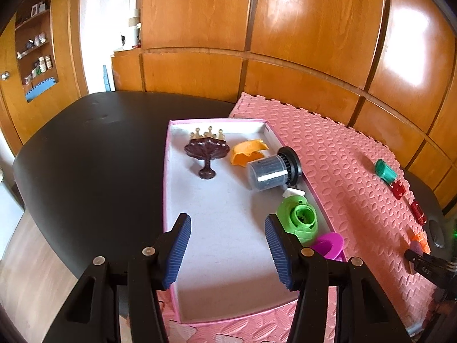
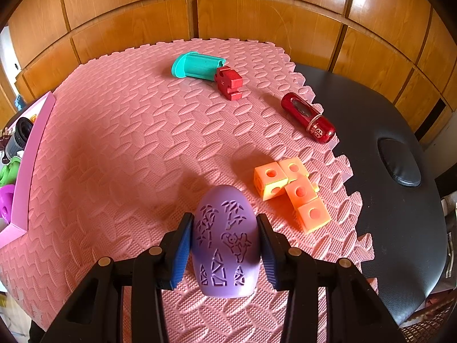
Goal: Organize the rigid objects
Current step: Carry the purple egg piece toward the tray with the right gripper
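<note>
Lilac egg-shaped piece [image 2: 225,243], engraved, perhaps hollow.

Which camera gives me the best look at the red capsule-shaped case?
The right wrist view: the red capsule-shaped case lies whole and sharp at the pink foam mat's right edge, with its window and printed end visible. The left wrist view shows it only small and distorted near the right edge.
</note>
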### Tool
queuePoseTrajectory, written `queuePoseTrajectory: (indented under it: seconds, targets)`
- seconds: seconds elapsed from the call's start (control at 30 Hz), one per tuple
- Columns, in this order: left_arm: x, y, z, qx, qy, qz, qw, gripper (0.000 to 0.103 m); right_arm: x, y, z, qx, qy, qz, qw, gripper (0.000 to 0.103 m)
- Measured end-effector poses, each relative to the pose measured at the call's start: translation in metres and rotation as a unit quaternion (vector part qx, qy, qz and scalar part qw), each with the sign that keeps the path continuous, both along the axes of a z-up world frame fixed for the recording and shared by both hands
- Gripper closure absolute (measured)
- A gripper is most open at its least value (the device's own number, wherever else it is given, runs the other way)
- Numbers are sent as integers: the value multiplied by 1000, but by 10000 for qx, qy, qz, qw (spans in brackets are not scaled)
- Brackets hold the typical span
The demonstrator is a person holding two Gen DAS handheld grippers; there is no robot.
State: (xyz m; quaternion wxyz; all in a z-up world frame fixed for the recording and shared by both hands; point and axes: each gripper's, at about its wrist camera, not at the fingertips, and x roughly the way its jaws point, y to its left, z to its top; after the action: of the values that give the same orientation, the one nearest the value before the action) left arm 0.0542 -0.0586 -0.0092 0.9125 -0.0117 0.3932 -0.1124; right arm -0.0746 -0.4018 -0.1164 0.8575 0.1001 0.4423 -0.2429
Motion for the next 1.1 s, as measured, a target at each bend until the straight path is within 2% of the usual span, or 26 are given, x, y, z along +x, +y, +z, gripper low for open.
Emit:
queuePoseTrajectory:
  seconds: [0.53,0.73,0.83,1.1]
  targets:
    - [0,43,-4,27,49,478,9988,48,1,1,-1,54,-7,34,10000,60]
    - [-1,47,-9,27,141,476,9988,48,6,7,1,481,-118,230,9985,60]
    - [-2,45,-9,19,140,424,9990,48,14,20,7,699,-284,517,9958,60]
    - [-3,40,-10,-1,145,322,9994,48,49,82,30,685,-548,1526,9844,60]
